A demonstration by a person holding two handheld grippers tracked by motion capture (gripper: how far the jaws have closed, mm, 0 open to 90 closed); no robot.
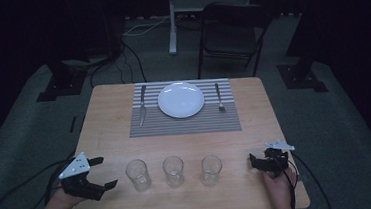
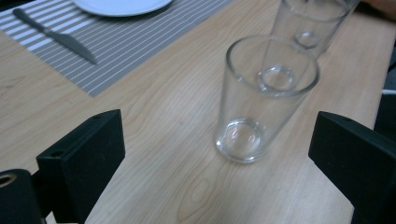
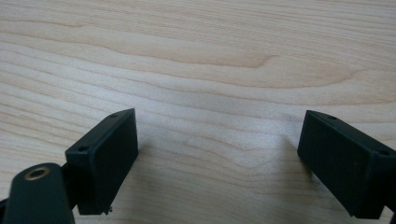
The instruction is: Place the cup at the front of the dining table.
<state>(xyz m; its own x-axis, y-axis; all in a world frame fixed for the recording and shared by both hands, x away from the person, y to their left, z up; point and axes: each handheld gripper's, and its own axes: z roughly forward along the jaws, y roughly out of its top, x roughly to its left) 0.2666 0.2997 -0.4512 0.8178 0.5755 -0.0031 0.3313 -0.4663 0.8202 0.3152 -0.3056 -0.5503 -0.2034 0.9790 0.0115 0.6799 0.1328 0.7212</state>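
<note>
We see the left tool (image 1: pixel 101 172) raised just above the near left corner of the wooden worktop (image 1: pixel 110 135), held in the person's left hand (image 1: pixel 60 198). Its 2 black jaws stand wide apart and have hold of nothing. In the left gripper view the nearest glass (image 2: pixel 261 100) stands upright on the bare wood ahead of the jaws, slightly right of the middle of the gap, not touched by either jaw.

That glass is the left 1 of 3 clear tumblers in a row along the near edge: left glass (image 1: pixel 137 174), middle glass (image 1: pixel 173 170) and right glass (image 1: pixel 211 169), each apart from its neighbour. All 3 are empty and upright.

The right tool (image 1: pixel 254 160) rests low at the near right corner, in the person's right hand (image 1: pixel 279 185), near the right glass but apart from it. In the right gripper view its jaws are spread wide over bare wood with nothing between them.

Farther back lies a striped placemat (image 1: pixel 185 125) carrying a white plate (image 1: pixel 181 100), with a knife (image 1: pixel 142 105) to the plate's left and a fork (image 1: pixel 219 97) to its right.
</note>
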